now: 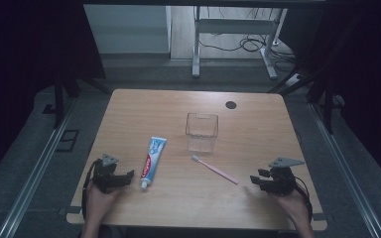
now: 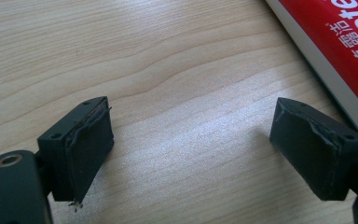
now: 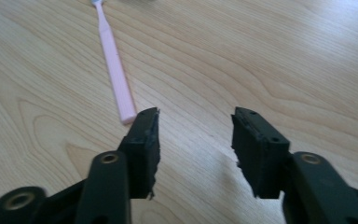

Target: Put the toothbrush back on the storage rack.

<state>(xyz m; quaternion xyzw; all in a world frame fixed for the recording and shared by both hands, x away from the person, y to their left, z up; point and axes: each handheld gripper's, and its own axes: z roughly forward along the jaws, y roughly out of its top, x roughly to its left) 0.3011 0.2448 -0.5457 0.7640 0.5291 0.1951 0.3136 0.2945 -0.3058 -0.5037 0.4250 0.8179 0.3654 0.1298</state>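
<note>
A red, white and blue toothpaste tube (image 1: 152, 156) lies left of centre on the wooden table (image 1: 248, 208). A clear plastic cup (image 1: 202, 131) stands upright in the middle. A pink toothbrush (image 1: 217, 170) lies just in front of the cup. My left gripper (image 1: 128, 177) rests on the table left of the tube's cap end, jaws wide apart over bare wood (image 2: 191, 135), the tube (image 2: 335, 51) beside its right jaw. My right gripper (image 1: 256, 181) sits right of the toothbrush handle end (image 3: 116, 79), jaws apart with nothing between them (image 3: 193, 135).
A dark round grommet (image 1: 231, 104) sits in the table's far right part. Beyond the table stand a white desk frame (image 1: 233, 34) and loose cables on the floor. Metal rails run along both sides of the table.
</note>
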